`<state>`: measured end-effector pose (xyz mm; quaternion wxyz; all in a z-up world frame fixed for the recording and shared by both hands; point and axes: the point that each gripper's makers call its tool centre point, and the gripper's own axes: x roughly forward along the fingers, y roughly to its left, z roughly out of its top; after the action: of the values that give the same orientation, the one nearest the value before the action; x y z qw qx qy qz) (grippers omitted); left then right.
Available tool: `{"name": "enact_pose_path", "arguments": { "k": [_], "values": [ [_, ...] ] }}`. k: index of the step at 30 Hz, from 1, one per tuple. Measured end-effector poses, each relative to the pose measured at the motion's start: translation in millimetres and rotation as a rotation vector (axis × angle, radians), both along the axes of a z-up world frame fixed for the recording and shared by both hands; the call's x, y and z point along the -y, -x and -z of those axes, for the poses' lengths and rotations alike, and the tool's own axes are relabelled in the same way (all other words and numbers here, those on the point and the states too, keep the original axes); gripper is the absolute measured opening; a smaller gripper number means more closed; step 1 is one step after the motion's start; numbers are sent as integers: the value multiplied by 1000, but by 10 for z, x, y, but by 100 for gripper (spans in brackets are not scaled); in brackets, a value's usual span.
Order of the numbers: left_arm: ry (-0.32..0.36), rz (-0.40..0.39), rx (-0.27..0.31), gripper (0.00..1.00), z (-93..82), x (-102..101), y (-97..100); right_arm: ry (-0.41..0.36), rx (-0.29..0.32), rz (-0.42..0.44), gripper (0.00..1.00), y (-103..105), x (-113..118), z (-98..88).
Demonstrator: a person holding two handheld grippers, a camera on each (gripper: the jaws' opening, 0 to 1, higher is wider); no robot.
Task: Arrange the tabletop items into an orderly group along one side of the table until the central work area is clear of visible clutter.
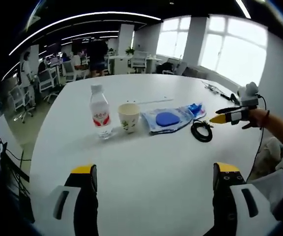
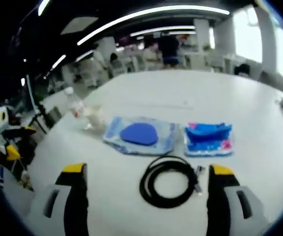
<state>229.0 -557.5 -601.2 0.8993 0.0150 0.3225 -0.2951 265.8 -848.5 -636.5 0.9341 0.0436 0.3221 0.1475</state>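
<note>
A water bottle (image 1: pixel 100 112) with a red label, a paper cup (image 1: pixel 128 117), a clear pouch with a blue disc (image 1: pixel 168 119) and a small blue packet (image 1: pixel 195 109) stand in a row across the white table (image 1: pixel 151 162). A black cable coil (image 1: pixel 201 131) lies just in front of the packet. My left gripper (image 1: pixel 155 169) is open over bare table, well short of the row. My right gripper (image 1: pixel 216 118) hovers beside the coil. In the right gripper view, the right gripper (image 2: pixel 147 169) is open, its jaws either side of the coil (image 2: pixel 168 182), with the pouch (image 2: pixel 139 133) and packet (image 2: pixel 209 138) beyond.
The bottle (image 2: pixel 76 107) and cup (image 2: pixel 95 117) stand far left in the right gripper view, with the left gripper (image 2: pixel 18 141) at the table's edge. Thin cables (image 1: pixel 215 88) lie at the far right. Office chairs (image 1: pixel 48 78) and people stand beyond the table.
</note>
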Motion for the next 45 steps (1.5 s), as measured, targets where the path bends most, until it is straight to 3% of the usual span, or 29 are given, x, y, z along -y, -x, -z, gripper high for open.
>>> {"name": "enact_pose_path", "arguments": {
  "k": [16,45],
  "values": [
    [8,10,5,99,-38,-23,143,-16,32,-45,100,435,-189,-275],
    [36,0,20,98,-146,-93,498,7,23,-79,100,1125,-307,-338]
  ]
}}
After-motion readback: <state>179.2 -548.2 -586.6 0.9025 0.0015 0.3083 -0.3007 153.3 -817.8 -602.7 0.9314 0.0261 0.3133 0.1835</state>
